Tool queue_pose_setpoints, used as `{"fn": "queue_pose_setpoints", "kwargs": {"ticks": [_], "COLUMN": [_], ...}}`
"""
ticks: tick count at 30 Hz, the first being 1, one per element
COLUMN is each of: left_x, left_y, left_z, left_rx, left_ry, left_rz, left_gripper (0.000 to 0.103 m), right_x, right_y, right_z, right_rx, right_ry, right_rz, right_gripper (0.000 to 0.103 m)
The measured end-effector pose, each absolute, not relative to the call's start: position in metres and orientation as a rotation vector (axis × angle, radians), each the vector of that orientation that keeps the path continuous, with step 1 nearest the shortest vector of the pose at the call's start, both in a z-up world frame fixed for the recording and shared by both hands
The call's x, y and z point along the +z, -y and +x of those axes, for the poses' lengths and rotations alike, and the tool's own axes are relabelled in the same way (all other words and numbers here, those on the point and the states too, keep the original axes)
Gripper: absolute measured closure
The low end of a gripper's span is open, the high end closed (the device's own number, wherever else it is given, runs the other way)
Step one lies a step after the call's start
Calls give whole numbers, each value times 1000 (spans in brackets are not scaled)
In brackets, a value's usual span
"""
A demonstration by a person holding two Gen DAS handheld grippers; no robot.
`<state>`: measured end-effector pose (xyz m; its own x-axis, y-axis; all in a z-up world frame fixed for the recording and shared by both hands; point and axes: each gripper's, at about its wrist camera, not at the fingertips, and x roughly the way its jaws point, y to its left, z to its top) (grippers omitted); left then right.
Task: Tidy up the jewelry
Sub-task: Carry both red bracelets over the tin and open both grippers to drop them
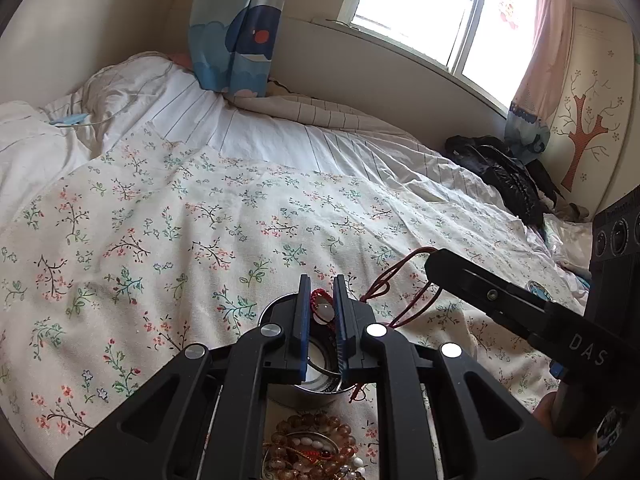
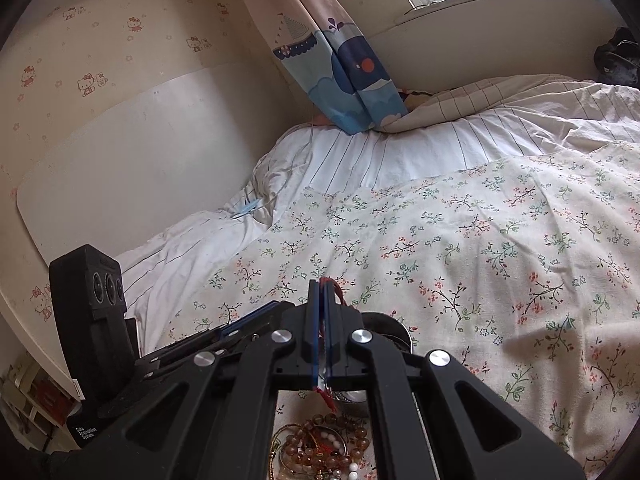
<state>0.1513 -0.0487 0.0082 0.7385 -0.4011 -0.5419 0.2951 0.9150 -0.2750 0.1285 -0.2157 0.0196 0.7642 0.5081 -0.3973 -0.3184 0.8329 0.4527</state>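
The left gripper is closed narrowly on a red cord necklace, pinching it at the knotted part just above a pale stone pendant. It hangs over a round metal tin that stands on the flowered bed cover. The right gripper is pressed nearly flat together, with the thin red cord of the same necklace caught between its pads; from the left view the cord loops out slack between the two grippers. A tasselled cord end dangles below the right one.

The necklace looks light and entirely limp, so it will sag and swing instead of holding any shape. The cord is thin and likely to slip through a loose pinch, while the pendant is the only weight and may be brittle if it knocks the tin's rim. The knot beside the pendant seems the surest place to hold, since it gives the pads some bulk.

A heap of brown bead bracelets lies on the bed just in front of the tin, close enough for trailing cord to snag.
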Motion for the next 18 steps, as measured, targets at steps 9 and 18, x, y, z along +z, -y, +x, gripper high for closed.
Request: {"fn": "queue_pose_setpoints", "kwargs": {"ticks": [9, 18], "left_x": [-17, -13], "left_y": [38, 21], "left_z": [176, 174], "left_rx": [-307, -257], "left_ry": [-755, -729], "left_rz": [-211, -249], "left_gripper": [47, 44], "right_x": [-3, -9], "right_y": [214, 228], "right_z": [150, 149], "right_rx": [446, 401], "right_ry": [-615, -624], "right_rz": [415, 450], "right_gripper": [56, 56]}}
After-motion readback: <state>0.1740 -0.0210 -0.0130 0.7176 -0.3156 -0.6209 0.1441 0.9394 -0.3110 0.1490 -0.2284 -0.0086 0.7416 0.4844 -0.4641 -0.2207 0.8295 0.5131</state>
